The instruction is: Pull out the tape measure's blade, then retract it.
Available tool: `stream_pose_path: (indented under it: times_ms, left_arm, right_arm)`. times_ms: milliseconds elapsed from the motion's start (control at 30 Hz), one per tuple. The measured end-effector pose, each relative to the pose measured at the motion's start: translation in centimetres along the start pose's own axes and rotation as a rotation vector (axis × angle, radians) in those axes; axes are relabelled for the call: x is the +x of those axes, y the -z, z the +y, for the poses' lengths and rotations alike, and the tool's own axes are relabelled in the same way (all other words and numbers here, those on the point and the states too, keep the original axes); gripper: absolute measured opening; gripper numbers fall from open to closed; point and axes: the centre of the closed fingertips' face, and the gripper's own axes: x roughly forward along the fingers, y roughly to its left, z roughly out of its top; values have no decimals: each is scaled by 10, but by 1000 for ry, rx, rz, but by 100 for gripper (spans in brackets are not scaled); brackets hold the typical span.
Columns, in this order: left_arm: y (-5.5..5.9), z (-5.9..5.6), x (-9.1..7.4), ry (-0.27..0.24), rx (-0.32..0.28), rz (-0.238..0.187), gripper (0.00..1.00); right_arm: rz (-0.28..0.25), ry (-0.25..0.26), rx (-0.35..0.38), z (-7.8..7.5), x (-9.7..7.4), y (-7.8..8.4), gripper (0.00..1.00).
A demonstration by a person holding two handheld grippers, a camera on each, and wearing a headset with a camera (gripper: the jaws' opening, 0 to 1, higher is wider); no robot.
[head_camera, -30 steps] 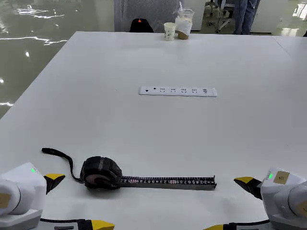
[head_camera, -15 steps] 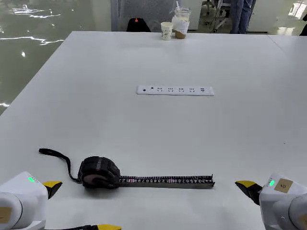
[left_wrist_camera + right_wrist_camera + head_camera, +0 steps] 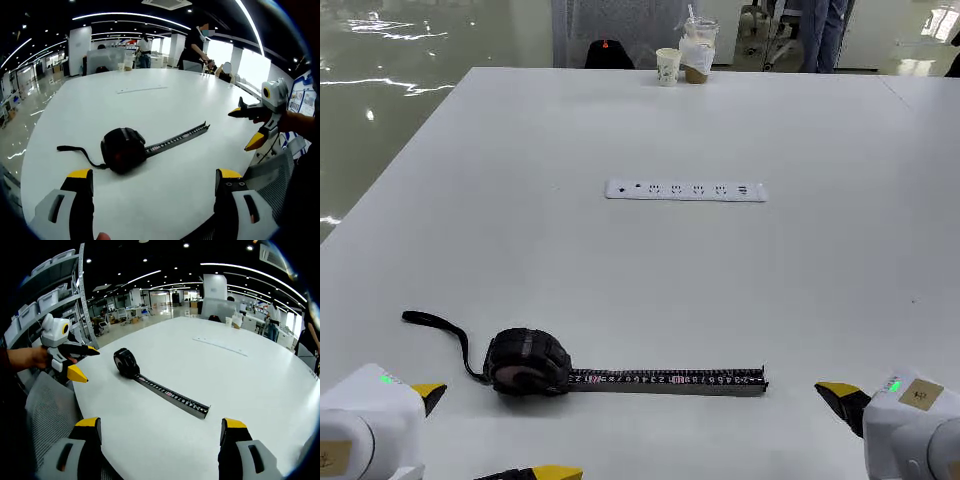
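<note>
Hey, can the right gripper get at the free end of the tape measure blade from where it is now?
Probably yes. The right gripper has its jaws open, and bare white table lies between them and the blade's free end, with nothing in the way.

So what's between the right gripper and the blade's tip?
Nothing but bare white table lies between the right gripper and the blade's tip, as the right gripper view shows.
</note>
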Motion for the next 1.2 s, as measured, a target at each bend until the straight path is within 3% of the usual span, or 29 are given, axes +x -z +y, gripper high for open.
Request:
stream_pose_path:
  times_ms: [167,367,533,733,867,1200]
  left_arm:
    - [-5,-2,-2,-22,-21,-13,99]
    - [-6,-4,-3,-42,-6,-26,99]
    - [-6,-5,-4,-61,-47,-32,99]
    - [-5,-5,-5,-87,-28,-25,99]
    - [-9,-2,-7,-118,-29,-43,99]
    - [-6,-3,-6,-128,-35,-35,99]
  right_arm:
    - [-12,8,8,2,-2,-4,99]
    - [-27,15,31,5,-4,-8,99]
    - [-37,22,44,7,-5,-11,99]
    - [-45,29,50,9,-5,-16,99]
    - [-51,33,60,10,-4,-18,99]
    - [-55,46,68,8,-5,-19,99]
